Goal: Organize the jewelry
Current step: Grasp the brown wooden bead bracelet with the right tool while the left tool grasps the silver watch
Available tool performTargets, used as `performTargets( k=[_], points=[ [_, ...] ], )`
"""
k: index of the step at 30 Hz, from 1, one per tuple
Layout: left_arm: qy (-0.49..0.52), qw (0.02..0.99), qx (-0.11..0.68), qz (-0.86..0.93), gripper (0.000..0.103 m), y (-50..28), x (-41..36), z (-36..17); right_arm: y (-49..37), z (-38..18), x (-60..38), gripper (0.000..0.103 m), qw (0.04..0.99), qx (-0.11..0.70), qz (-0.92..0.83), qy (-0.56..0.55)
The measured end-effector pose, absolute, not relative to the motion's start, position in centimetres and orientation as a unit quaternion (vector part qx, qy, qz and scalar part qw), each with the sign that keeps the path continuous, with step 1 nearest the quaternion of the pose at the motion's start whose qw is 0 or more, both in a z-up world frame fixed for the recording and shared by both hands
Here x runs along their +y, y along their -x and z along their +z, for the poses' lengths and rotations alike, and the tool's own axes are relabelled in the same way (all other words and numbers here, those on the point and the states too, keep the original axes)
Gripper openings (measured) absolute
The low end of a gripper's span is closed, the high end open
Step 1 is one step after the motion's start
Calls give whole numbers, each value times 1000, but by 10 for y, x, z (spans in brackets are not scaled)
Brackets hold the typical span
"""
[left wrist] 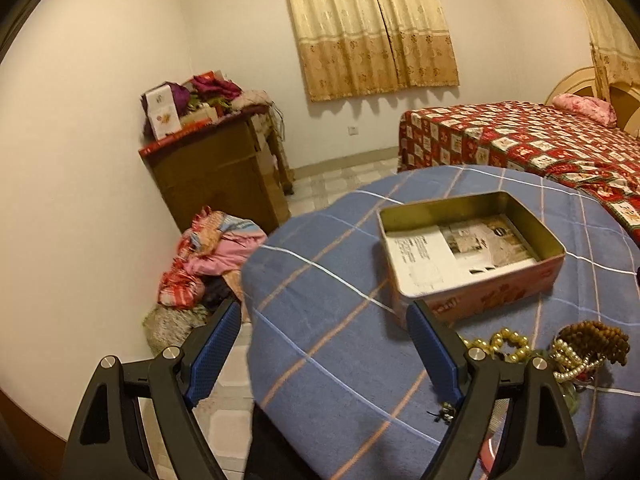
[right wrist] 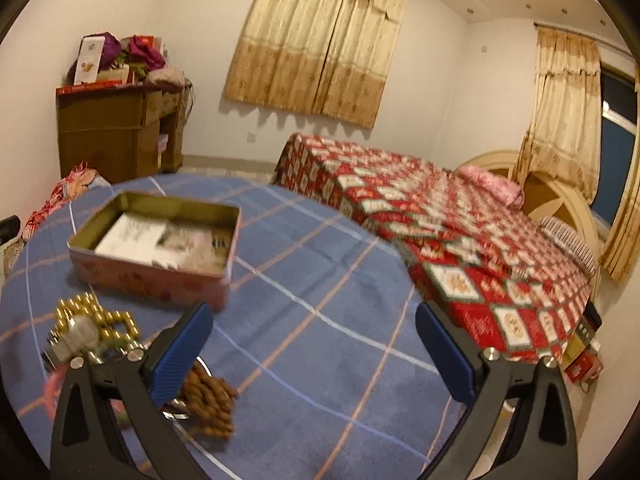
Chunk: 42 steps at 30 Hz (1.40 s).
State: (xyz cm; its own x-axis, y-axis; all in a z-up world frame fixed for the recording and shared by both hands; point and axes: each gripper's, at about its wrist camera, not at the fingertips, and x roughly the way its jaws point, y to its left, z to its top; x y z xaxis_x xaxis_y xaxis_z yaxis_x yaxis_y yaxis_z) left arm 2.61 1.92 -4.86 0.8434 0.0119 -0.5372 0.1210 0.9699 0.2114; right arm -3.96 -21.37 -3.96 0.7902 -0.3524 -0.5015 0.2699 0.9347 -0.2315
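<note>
Both grippers, left (left wrist: 324,320) and right (right wrist: 316,324), are hovering wide open and holding nothing. The next grab should be going low over one strand of the beads (left wrist: 508,344), lifting it clear of the tangle before carrying it to the tin (left wrist: 480,292).

No legible text anywhere.

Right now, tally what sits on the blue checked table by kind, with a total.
Open tins: 1, the tin, lined with printed paper, no jewelry inside.
Gold bead strands: 1, the gold beads.
Brown bead bunches: 1, the brown beads.
Pearl strands: 1, the pearl strand.
Total: 4. More small pieces in the pile are too tangled to count.
</note>
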Motion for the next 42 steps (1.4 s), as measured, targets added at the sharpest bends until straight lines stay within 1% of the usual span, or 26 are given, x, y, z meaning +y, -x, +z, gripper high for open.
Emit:
performTargets(
  k=[4,6,7,11,15,16,18,19,20,21,22,23,24,25,26,27,28,29,30,31,33,37,42],
  points=[
    [-126,946,297,-39,85,-30,12,-67,42,-54,-217,100,942,293,-155,52],
    [-125,941,311,-52,85,-31,8,-76,40,-62,-213,94,939,304,-147,63],
    [-123,940,314,-57,85,-31,6,-79,40,-64,-212,92,938,307,-145,65],
    [-129,936,320,-76,85,-29,-4,-88,43,-74,-222,92,935,320,-142,54],
    [-127,932,327,-94,84,-29,-10,-96,47,-75,-227,89,940,319,-120,24],
    [-127,931,329,-98,82,-29,-12,-98,48,-75,-223,88,942,317,-109,20],
    [-125,926,339,-110,61,-31,-14,-102,47,-74,-218,84,944,316,-91,22],
    [-120,924,342,-121,58,-32,-15,-103,48,-75,-212,83,945,315,-81,25],
    [-120,924,341,-127,50,-32,-17,-103,47,-75,-210,82,946,314,-75,28],
    [-120,923,341,-136,43,-31,-19,-104,47,-76,-206,79,946,315,-70,32],
    [-118,921,342,-143,39,-32,-20,-104,47,-77,-204,77,946,315,-64,36],
    [-111,919,344,-157,26,-32,-20,-104,47,-78,-201,75,946,317,-55,39],
    [-103,916,348,-171,10,-32,-20,-105,47,-79,-198,75,946,319,-48,42],
    [-97,913,351,-182,6,-31,-19,-105,46,-81,-195,74,944,325,-37,44],
    [-97,912,352,-185,6,-30,-20,-105,44,-83,-193,68,942,330,-27,46],
    [-98,912,352,-189,2,-30,-21,-104,44,-86,-190,60,940,339,-16,48],
    [-93,910,354,-196,0,-30,-20,-104,42,-89,-187,56,936,347,-8,51],
    [-86,909,355,-200,0,-30,-18,-102,40,-91,-187,42,933,355,2,50],
    [-80,909,356,-202,0,-29,-16,-101,40,-93,-186,34,931,361,11,48],
    [-79,910,354,-202,0,-29,-14,-99,40,-94,-185,34,931,362,11,49],
    [-77,913,348,-200,0,-30,-10,-95,43,-91,-187,28,935,352,9,46],
    [-69,920,334,-195,0,-30,0,-82,48,-81,-195,27,944,328,-7,38],
    [-83,923,333,-174,0,-33,3,-78,44,-78,-204,27,946,323,-27,32]
  ],
)
